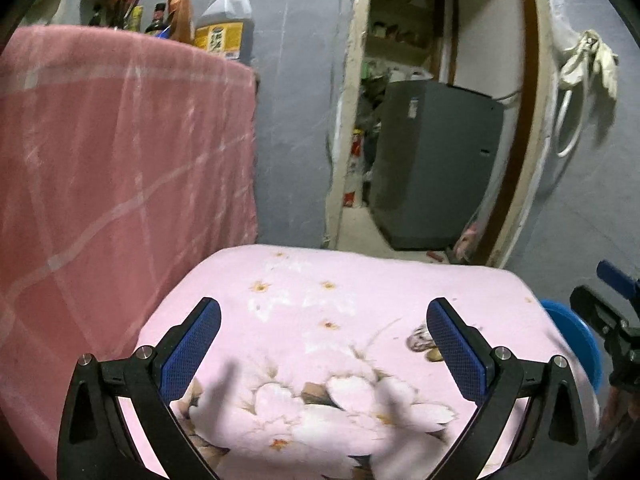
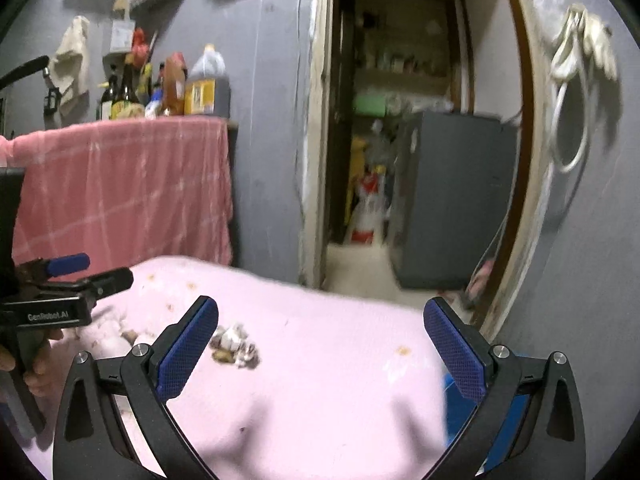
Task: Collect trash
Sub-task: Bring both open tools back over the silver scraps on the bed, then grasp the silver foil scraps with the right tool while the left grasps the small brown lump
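Note:
A small heap of crumpled trash scraps (image 2: 234,346) lies on the pink flowered tablecloth (image 2: 320,360); in the left wrist view the same scraps (image 1: 422,342) peek out beside the right finger. My left gripper (image 1: 324,312) hovers open over the cloth (image 1: 320,288), nothing between its blue pads. My right gripper (image 2: 320,312) is open too, with the trash just inside its left finger. The left gripper (image 2: 76,284) shows at the left edge of the right wrist view, held by a hand. The right gripper's body (image 1: 612,320) appears at the right edge of the left wrist view.
A blue bin (image 1: 576,340) sits at the table's right side, also seen as a blue bin (image 2: 480,408) below the right finger. A pink cloth-covered counter (image 1: 120,160) with bottles (image 1: 224,24) stands left. An open doorway (image 1: 420,140) with a grey appliance (image 1: 436,164) lies ahead.

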`<state>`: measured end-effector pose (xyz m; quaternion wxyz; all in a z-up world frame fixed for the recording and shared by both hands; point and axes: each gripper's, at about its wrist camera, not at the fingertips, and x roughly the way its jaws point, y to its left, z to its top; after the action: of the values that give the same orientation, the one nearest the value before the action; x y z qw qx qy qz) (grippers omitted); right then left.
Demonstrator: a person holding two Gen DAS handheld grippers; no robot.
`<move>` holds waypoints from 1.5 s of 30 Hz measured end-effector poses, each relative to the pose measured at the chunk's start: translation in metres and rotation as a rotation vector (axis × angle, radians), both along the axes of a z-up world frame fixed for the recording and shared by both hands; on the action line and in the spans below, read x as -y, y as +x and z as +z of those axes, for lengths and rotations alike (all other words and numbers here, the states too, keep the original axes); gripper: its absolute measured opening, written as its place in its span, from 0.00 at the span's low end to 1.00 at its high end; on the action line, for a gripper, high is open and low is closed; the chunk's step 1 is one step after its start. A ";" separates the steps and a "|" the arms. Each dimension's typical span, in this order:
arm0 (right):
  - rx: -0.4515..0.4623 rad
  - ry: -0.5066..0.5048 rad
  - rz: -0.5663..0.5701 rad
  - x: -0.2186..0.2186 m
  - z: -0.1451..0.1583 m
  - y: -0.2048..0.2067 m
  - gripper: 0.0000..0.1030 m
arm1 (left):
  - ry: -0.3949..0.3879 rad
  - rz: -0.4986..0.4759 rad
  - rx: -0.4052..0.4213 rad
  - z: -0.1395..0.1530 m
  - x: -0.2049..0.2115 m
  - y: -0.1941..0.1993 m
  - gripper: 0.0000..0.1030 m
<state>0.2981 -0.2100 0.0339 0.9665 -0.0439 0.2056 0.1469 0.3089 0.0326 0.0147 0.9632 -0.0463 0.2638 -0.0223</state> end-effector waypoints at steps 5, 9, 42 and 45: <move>-0.140 0.012 0.049 -0.010 -0.018 0.022 1.00 | -0.004 0.040 -0.036 -0.007 -0.008 0.006 0.98; -0.227 -0.001 0.080 -0.021 -0.029 0.041 0.99 | -0.011 0.070 -0.076 -0.012 -0.016 0.012 0.98; -0.373 0.135 0.164 0.002 -0.042 0.059 0.19 | -0.076 -0.113 -0.220 -0.018 0.026 0.030 0.97; -0.325 0.142 0.115 0.019 -0.036 0.047 0.19 | -0.046 -0.170 -0.233 -0.019 0.043 0.035 0.93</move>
<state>0.3454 -0.2288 -0.0023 0.9113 0.0370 0.3451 0.2213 0.3439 -0.0106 -0.0047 0.9195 -0.0483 0.3760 -0.1041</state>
